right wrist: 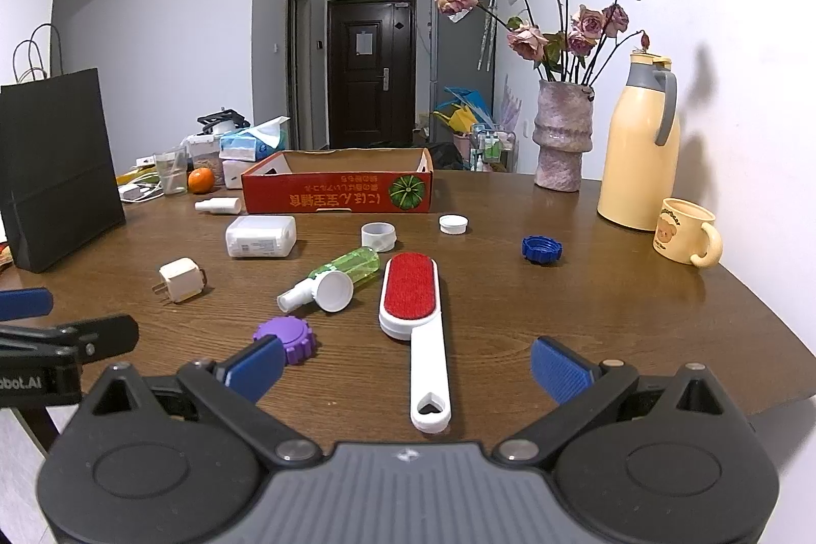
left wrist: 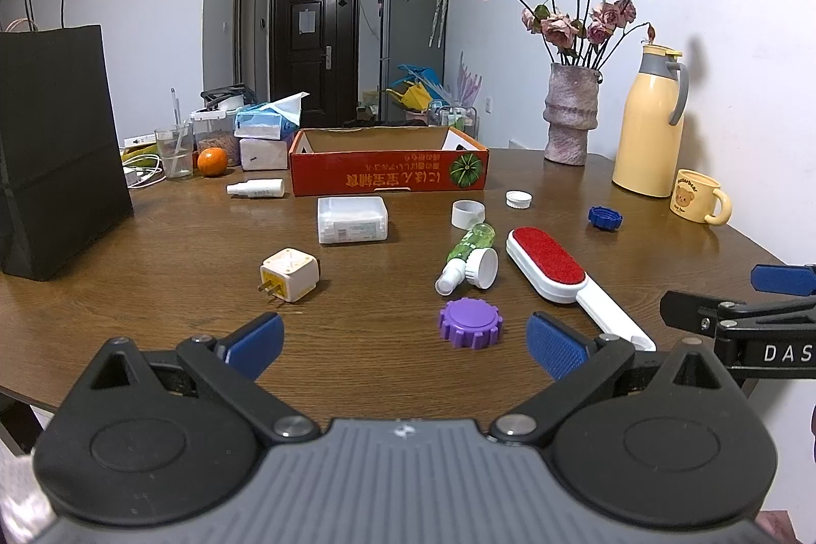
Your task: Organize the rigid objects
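Two grippers, both hanging at the near edge of the table [left wrist: 168,268] with fingers spread wide and nothing in them. The left gripper [left wrist: 405,347] looks past a purple cap [left wrist: 470,322] that sits just ahead, between its blue pads [left wrist: 556,350]. The right gripper [right wrist: 408,370] is lined up over the white handle of the lint brush [right wrist: 415,319], which points straight back at it, so my guess is that's the easy first grab.

Stuff to sort is scattered mid-table: a plug [left wrist: 289,275] on the left, a white case [left wrist: 352,219] farther back, a green spray bottle [left wrist: 466,256] lying on its side with a white cap [left wrist: 484,267] touching it, a white ring [left wrist: 467,212], a small white lid [left wrist: 518,199] and a blue cap [left wrist: 605,217] off to the right. Another spray bottle [left wrist: 256,188] lies just left of the red box [left wrist: 387,172].

That box sits at the far side, open top, looks empty from here, so I'd bet it's the drop spot. The vase [left wrist: 570,115], thermos [left wrist: 650,121] and mug [left wrist: 696,196] hug the right wall, and the black bag [left wrist: 56,146] stands far left, all out of the working lane. Round caps could roll if nudged, so pinch them square on.
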A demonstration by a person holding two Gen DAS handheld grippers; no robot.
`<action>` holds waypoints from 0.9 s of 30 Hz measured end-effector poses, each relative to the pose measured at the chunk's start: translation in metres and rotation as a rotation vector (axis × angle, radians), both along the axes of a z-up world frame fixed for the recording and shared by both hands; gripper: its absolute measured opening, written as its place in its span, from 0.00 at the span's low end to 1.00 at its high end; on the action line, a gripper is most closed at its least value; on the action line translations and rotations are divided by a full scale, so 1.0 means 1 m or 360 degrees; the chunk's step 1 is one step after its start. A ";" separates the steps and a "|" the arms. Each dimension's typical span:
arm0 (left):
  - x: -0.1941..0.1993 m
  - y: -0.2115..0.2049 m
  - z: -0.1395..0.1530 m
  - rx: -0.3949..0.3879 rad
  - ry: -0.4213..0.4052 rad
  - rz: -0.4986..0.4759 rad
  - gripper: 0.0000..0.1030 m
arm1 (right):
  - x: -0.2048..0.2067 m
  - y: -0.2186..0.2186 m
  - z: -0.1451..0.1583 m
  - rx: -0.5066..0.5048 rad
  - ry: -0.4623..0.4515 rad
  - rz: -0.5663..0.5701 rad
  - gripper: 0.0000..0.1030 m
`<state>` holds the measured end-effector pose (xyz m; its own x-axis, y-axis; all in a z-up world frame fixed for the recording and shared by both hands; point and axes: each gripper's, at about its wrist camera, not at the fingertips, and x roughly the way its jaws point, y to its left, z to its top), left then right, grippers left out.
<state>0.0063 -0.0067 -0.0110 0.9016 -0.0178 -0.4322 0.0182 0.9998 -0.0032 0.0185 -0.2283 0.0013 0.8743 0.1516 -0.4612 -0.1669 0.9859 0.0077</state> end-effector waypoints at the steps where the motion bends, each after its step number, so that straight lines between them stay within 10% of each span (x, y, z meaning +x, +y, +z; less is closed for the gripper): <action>1: 0.001 0.000 0.000 -0.0001 0.0004 0.0001 1.00 | 0.001 0.000 0.000 0.0000 -0.0002 0.0001 1.00; 27: 0.088 -0.026 -0.021 -0.0009 0.0177 -0.0091 1.00 | 0.074 -0.016 -0.026 -0.0031 0.0124 -0.0025 1.00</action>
<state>0.0944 -0.0330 -0.0315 0.8457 -0.0706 -0.5290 0.0746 0.9971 -0.0139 0.0925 -0.2442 -0.0245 0.8379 0.1285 -0.5305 -0.1512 0.9885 0.0006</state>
